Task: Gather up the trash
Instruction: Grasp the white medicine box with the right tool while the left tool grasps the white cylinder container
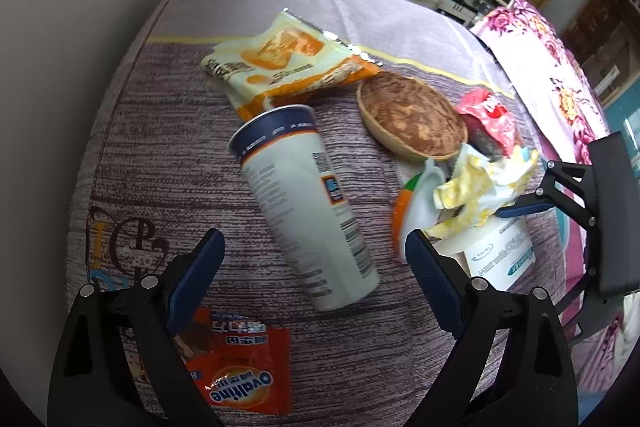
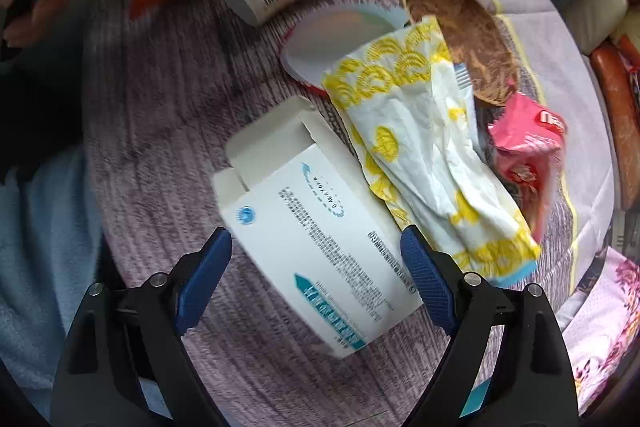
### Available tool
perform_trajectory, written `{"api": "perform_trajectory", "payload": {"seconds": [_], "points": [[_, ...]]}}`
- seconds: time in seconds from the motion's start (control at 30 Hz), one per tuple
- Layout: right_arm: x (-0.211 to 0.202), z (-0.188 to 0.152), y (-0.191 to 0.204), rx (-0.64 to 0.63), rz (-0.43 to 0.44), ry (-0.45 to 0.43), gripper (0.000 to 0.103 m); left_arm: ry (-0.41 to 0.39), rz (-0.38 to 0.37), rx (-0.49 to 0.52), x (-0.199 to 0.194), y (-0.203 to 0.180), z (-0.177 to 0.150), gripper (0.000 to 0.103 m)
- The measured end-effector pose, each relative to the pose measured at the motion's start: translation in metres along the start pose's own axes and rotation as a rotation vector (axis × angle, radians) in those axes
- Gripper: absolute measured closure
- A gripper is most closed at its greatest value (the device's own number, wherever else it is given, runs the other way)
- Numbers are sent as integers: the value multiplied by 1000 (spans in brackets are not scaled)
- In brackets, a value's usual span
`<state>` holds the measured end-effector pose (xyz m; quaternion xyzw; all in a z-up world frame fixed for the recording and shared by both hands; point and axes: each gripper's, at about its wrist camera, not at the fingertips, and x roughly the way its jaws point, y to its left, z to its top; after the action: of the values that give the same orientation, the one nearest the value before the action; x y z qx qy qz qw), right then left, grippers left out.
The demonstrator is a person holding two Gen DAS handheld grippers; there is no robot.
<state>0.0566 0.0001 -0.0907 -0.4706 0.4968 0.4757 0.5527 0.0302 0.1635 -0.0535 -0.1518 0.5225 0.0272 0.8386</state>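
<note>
1. The left gripper (image 1: 314,263) is open, with nothing between its 2 blue fingers (image 1: 196,275); it hangs just above the near end of the paper cup (image 1: 304,203).
2. The paper cup lies on its side on the purple cloth (image 1: 160,163). Its long axis runs from the closed base, near the gripper, up and to the left toward the dark blue rim, so the mouth points away from the camera.
3. The cup rim touches the orange and cream snack bag (image 1: 280,63), which lies flat behind it.
4. The red drink sachet (image 1: 240,375) lies flat below the cup, partly under the left finger.
5. The right gripper (image 2: 316,263) is also open and holds nothing. Its 2 fingers stand on both sides of the white box (image 2: 316,239).
6. The white box lies flat, its long axis going from the near right corner to the open flaps at the far left.
7. The yellow and white wrapper (image 2: 420,147) is crumpled and lies along the right edge of the box, touching it; its long axis runs about parallel to the box.
8. Behind the wrapper sit the brown bowl (image 2: 472,39), the pink packet (image 2: 528,143) and a white lid (image 2: 340,39), all close together.
9. Bare cloth lies to the left of the box and of the cup; the right side is crowded, and there the cloth ends at a flowered blanket (image 1: 552,67).
</note>
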Motion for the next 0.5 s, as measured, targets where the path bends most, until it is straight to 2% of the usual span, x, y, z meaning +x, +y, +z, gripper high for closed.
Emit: {"api": "perform_trajectory", "payload": {"seconds": [0.13, 0.17, 0.27, 0.37, 0.43, 0.5], "points": [[2, 4, -6, 18, 29, -8, 20, 5, -6, -16, 2, 4, 0, 11], [3, 4, -8, 27, 41, 0, 28, 6, -7, -16, 3, 4, 0, 11], [12, 1, -5, 42, 73, 46, 29, 11, -12, -16, 7, 5, 6, 11], [12, -3, -1, 53, 52, 24, 30, 4, -17, -27, 11, 4, 12, 11], [7, -3, -8, 122, 61, -9, 38, -8, -13, -31, 13, 3, 16, 11], [5, -9, -10, 177, 88, -28, 40, -13, 1, -31, 17, 2, 20, 20]]}}
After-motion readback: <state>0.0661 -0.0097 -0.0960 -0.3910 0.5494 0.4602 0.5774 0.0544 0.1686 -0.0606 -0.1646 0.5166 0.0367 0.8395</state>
